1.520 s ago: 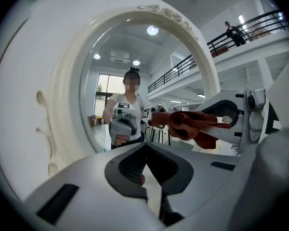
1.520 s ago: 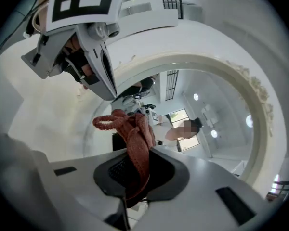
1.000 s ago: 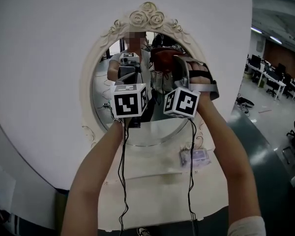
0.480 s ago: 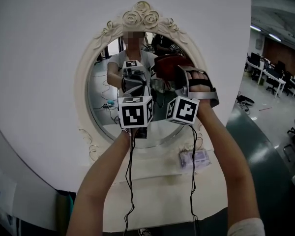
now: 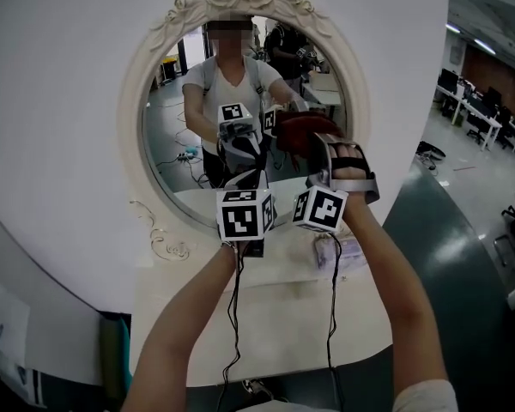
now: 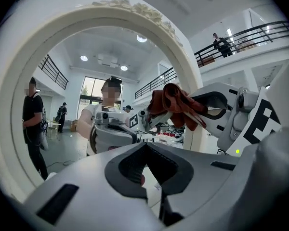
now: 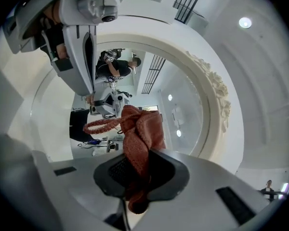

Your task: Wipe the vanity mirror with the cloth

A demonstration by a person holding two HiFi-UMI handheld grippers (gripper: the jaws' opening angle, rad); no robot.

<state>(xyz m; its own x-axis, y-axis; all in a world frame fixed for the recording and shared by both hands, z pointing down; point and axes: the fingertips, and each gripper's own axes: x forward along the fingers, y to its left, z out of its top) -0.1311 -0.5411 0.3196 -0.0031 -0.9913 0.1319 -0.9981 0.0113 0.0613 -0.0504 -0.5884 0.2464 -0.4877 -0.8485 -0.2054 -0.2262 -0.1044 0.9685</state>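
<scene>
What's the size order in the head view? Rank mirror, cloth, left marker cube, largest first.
1. mirror
2. cloth and left marker cube look alike; the cube is nearer the camera, so no ranking.

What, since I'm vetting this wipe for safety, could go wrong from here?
1. The right claw grips the cloth by a bunched fold, with a loop hanging loose; it might slip out during wiping.
2. The left claw, shut and empty, sits close beside it; either hard claw could knock the mirror or its ornate frame.

cloth (image 5: 307, 130) | lower on mirror (image 5: 167, 118) | left tool (image 5: 251, 183) nearer cloth (camera tilted up)
</scene>
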